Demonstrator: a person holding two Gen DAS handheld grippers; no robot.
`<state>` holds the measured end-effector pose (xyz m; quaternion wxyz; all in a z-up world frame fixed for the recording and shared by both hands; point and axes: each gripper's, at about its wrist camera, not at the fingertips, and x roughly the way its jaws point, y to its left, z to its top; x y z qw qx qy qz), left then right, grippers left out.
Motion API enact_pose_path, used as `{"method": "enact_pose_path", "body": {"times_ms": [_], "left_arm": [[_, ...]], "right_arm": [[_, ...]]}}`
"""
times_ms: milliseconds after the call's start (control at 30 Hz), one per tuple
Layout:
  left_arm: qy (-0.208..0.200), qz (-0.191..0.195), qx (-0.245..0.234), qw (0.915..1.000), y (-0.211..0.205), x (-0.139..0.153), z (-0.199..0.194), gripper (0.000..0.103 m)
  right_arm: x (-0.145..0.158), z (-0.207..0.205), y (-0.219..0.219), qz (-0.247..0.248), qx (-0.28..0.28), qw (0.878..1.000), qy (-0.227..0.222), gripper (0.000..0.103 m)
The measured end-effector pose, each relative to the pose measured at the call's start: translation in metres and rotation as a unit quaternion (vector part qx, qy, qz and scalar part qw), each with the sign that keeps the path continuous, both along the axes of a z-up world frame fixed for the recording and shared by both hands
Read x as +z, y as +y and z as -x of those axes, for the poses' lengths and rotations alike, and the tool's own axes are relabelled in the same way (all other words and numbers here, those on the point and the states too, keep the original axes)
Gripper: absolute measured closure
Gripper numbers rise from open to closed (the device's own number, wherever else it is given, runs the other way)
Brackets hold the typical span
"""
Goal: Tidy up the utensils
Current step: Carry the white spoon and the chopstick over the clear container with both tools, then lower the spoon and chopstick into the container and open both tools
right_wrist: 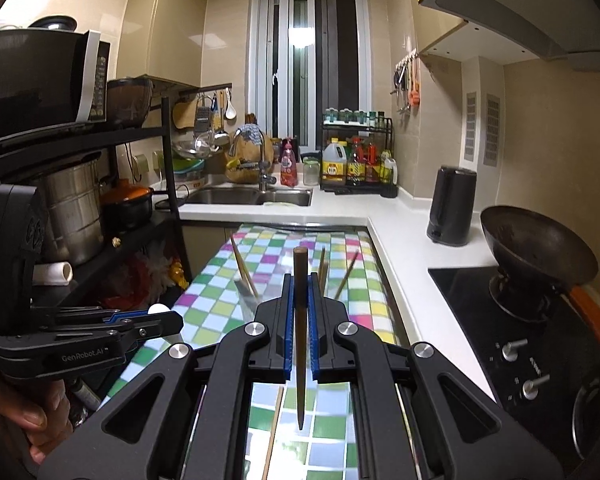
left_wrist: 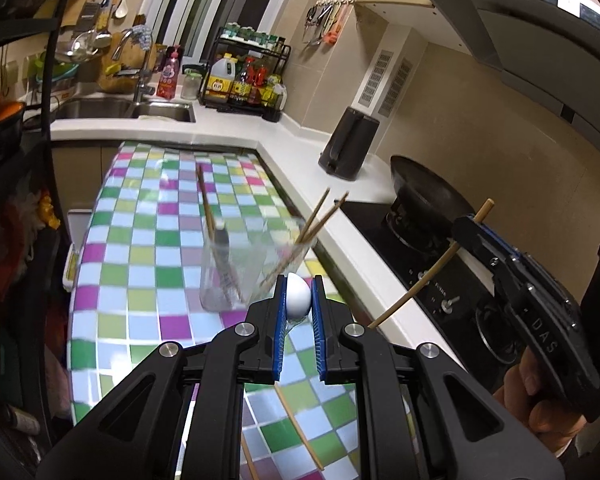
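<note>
White and glossy, a rounded spoon-like piece (left_wrist: 298, 294) sits pinched between the blue-padded jaws of the left gripper (left_wrist: 299, 300) in the left wrist view; it looks like a ceramic or hard plastic spoon bowl, so I judge it stiff, slippery and possibly brittle, better held gently at its broad middle. Just beyond it a clear glass tumbler (left_wrist: 244, 264) stands on the chequered multicoloured surface (left_wrist: 140, 240), toward its right edge, already holding thin bamboo chopsticks (left_wrist: 318, 218) that lean against its rim. The right gripper (left_wrist: 470, 224), seen side-on over the black stove, grips a long pale bamboo chopstick (left_wrist: 428, 280) near its upper end; such a stick is light, stiff and thin, and likely to pivot if held far from its middle.

From the right wrist view, the right gripper (right_wrist: 300, 308) has its jaws pressed nearly together on a dark brown wooden chopstick (right_wrist: 300, 320), clamped partway along with the tapered tip pointing back toward the camera. The tumbler lies straight ahead beyond the jaws, chopsticks leaning out of it. Another loose chopstick (right_wrist: 274, 432) lies on the surface below.
</note>
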<state>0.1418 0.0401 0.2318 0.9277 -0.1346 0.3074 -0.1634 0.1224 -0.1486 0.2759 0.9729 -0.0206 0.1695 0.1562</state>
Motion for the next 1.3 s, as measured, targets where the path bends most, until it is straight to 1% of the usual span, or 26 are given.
{"method": "enact_pose_path", "body": {"times_ms": [167,267,367,467,533,667,800,967,1167,1300], "left_arm": [[-0.021,-0.002,0.001,0.9998,0.002,0.043,-0.028,0.091],[-0.044,-0.013,0.007,0.9989,0.001,0.066,-0.045,0.091],[-0.057,-0.012,0.011,0.9982,0.002,0.076,-0.060,0.091],[-0.069,-0.014,0.013,0.9975,0.002,0.075,-0.080,0.091],[-0.069,-0.015,0.014,0.9974,0.001,0.066,-0.096,0.091],[-0.045,-0.011,0.014,0.9988,0.001,0.038,-0.125,0.091],[-0.012,-0.013,0.014,0.9998,0.002,0.003,-0.147,0.091],[0.027,-0.021,0.009,0.9994,-0.003,-0.037,-0.166,0.091],[0.052,-0.026,0.004,0.9983,-0.013,-0.067,-0.175,0.091],[0.056,-0.040,0.005,0.9976,-0.017,-0.073,-0.175,0.090]], "right_arm": [[0.039,-0.025,0.007,-0.019,0.015,0.999,-0.028,0.097],[0.059,-0.037,0.011,-0.027,0.016,0.998,-0.050,0.097],[0.074,-0.052,0.016,-0.036,0.015,0.997,-0.068,0.097],[0.076,-0.070,0.021,-0.044,0.010,0.996,-0.078,0.097],[0.067,-0.087,0.026,-0.038,0.000,0.996,-0.076,0.097],[0.040,-0.115,0.031,-0.029,-0.009,0.998,-0.059,0.097],[0.011,-0.137,0.030,-0.026,-0.016,0.999,-0.032,0.097],[-0.014,-0.156,0.028,-0.018,-0.018,1.000,-0.002,0.097],[-0.037,-0.171,0.033,0.001,-0.017,0.999,0.035,0.096],[-0.046,-0.175,0.034,0.009,-0.021,0.998,0.050,0.091]]}}
